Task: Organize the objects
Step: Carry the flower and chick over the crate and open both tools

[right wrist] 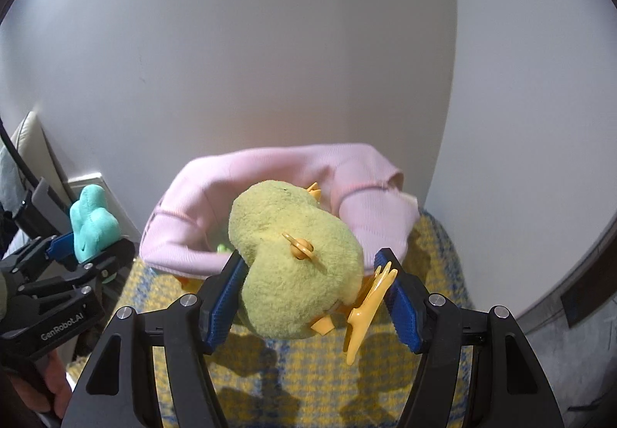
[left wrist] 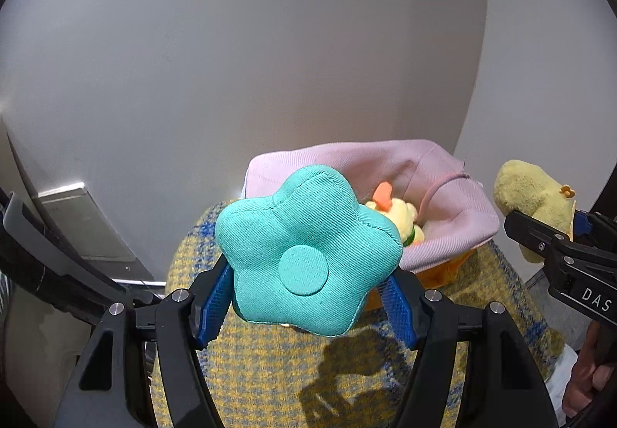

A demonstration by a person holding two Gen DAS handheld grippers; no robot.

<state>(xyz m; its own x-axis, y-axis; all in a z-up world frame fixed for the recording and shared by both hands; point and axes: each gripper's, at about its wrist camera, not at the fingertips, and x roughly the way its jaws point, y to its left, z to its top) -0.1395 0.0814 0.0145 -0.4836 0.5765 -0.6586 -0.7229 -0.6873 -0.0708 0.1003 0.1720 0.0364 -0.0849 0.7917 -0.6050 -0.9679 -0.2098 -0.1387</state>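
My left gripper (left wrist: 308, 296) is shut on a teal flower-shaped cushion (left wrist: 308, 250) and holds it above the near edge of a pink fabric basket (left wrist: 443, 235). A small yellow plush with an orange tuft (left wrist: 397, 212) lies inside the basket. My right gripper (right wrist: 312, 293) is shut on a yellow-green plush duck (right wrist: 297, 262) with orange feet, held just in front of the same basket (right wrist: 200, 208). The right gripper with the duck (left wrist: 532, 196) shows at the right of the left wrist view. The left gripper with the cushion (right wrist: 92, 223) shows at the left of the right wrist view.
The basket stands on a yellow and blue houndstooth cloth (left wrist: 270, 370) over a round surface, close to a white wall (left wrist: 231, 61). A white panel (left wrist: 77, 219) leans at the left. The cloth also shows in the right wrist view (right wrist: 308, 381).
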